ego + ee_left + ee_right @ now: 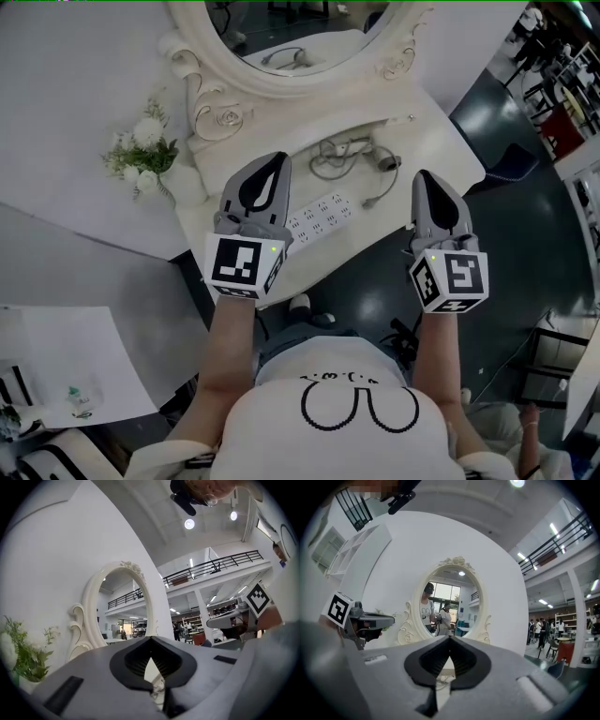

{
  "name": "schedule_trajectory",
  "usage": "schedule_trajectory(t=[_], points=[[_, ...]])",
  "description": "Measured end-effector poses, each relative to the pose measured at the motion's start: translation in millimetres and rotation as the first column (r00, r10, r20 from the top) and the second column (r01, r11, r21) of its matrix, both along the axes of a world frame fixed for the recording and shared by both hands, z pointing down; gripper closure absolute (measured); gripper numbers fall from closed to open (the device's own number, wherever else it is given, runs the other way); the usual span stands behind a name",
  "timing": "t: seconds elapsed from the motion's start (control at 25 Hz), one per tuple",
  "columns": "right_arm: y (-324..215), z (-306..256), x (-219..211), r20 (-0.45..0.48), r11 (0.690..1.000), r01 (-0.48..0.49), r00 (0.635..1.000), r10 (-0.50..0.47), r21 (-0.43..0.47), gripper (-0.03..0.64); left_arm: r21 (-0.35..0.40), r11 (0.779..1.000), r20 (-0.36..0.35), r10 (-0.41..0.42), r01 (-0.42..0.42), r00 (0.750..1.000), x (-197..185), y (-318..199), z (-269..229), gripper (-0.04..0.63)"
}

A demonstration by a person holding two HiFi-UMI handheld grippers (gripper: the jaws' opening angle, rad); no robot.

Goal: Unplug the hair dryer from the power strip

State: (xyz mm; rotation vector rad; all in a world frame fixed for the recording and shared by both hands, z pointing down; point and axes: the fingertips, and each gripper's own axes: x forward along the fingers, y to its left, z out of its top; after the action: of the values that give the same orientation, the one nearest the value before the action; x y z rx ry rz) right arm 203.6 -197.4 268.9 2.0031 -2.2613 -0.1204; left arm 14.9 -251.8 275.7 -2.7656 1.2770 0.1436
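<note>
A white power strip (322,217) lies on the white vanity table (427,127), just right of my left gripper (272,161). Behind the strip a loose coil of cord (328,161) rests, with a small grey piece (387,162) at its right end. I cannot make out a hair dryer body. My right gripper (427,178) hovers at the table's right front edge. Both grippers point toward the mirror with jaws together and nothing between them. The left gripper (151,640) and right gripper (450,639) show touching tips in their own views.
An oval mirror (300,37) in an ornate cream frame stands at the back of the table. A vase of white flowers (145,155) sits at the left. A second white surface with a sheet (66,366) is at lower left. Dark floor lies to the right.
</note>
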Motion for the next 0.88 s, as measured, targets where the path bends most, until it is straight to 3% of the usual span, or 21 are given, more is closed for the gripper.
schedule_trajectory(t=[0.44,0.88], points=[[3,-22,4,-0.022,0.998,0.023,1.000,-0.021,0.056,0.617,0.100,0.993,0.010,-0.071,0.069,0.997,-1,10,-36,0.597],[-1,-33,9,-0.031,0.996,0.037,0.999,-0.035,0.084,0.617,0.135,0.988,0.007,-0.077,0.075,0.997,5,8,-50,0.597]])
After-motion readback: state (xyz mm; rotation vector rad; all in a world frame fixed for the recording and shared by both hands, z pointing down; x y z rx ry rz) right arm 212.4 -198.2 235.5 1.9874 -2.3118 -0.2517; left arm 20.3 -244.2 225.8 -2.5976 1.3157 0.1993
